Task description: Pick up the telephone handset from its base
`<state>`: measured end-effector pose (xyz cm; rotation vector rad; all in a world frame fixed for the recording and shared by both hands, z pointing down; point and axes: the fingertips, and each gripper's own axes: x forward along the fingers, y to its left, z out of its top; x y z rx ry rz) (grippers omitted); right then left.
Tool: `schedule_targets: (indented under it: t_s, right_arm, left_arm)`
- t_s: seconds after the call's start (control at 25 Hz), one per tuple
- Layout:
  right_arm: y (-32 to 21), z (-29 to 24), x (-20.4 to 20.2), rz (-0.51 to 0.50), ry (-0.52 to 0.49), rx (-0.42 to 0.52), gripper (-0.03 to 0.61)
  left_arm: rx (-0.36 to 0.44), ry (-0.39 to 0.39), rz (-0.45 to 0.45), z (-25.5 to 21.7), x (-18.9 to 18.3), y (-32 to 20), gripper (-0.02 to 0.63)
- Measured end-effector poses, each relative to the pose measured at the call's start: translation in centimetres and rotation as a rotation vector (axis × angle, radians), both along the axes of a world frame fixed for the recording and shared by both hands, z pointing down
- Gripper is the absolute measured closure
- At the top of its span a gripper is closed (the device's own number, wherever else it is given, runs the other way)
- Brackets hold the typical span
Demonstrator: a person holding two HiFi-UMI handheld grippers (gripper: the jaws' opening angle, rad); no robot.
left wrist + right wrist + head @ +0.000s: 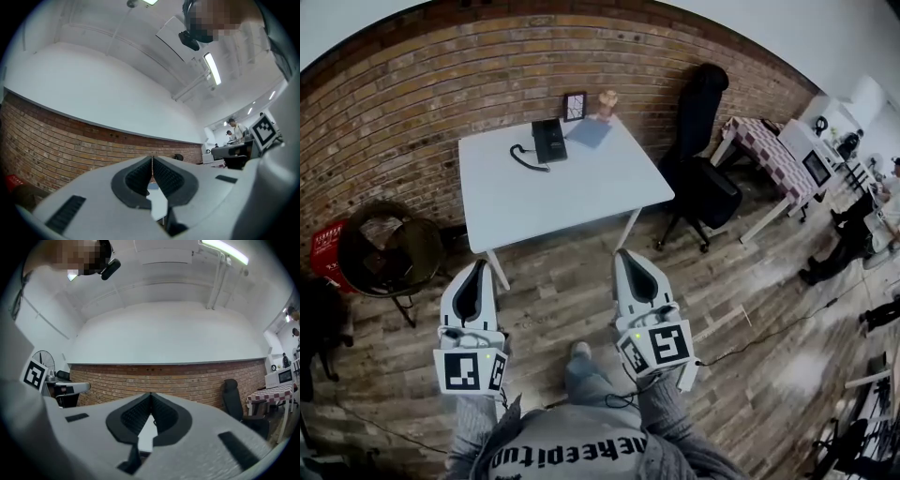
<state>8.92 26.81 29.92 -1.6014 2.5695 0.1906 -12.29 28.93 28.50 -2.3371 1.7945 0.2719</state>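
1. The handset (540, 141) lies on its base (558, 142). The black phone sits on the white table (553, 202), close to the far edge and toward the far-left corner.
2. A curled cord (525, 157) runs from the phone's left side onto the tabletop.
3. To the right of the phone along the far edge lies a blue sheet (590, 132), and a small frame (575, 106) stands behind them.
4. The left hand-held gripper (476, 267) is off the table, over the wooden floor (562, 291), short of the near edge and by the near-left corner.
5. In its own view, the left hand-held gripper (152, 158) has its jaws pressed together at the tips, with nothing between them. Only a sliver of tabletop shows through the gap lower down.
6. The right hand-held gripper (626, 253) is also over the floor, short of the near edge and nearer the near-right corner.
7. In its own view, the right hand-held gripper (150, 393) likewise has its jaws pressed together and holds nothing.
8. The handset is well apart from both hand-held grippers, across the whole depth of the table. It is closer in line with the left one, and neither touches the table or the phone.
9. A black chair (698, 159) stands off the table's right edge.
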Motion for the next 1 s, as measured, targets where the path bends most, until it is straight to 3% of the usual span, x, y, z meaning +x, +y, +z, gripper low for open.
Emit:
schedule_targets:
  t_s: [0.56,0.8,1.0]
  right_arm:
    - [-17.8,-1.8,4.1,-0.109,0.014,0.004,0.574]
    - [-22.3,-1.4,6.1,-0.145,0.008,0.002,0.574]
    - [-25.2,-0.3,6.9,-0.152,-0.015,-0.016,0.574]
  left_arm:
    - [0.024,-0.002,-0.058,-2.6,5.8,-16.5,0.602]
    - [0.032,-0.012,-0.085,-2.7,8.5,-20.3,0.601]
    - [0.010,-0.022,-0.118,-1.8,8.4,-22.3,0.602]
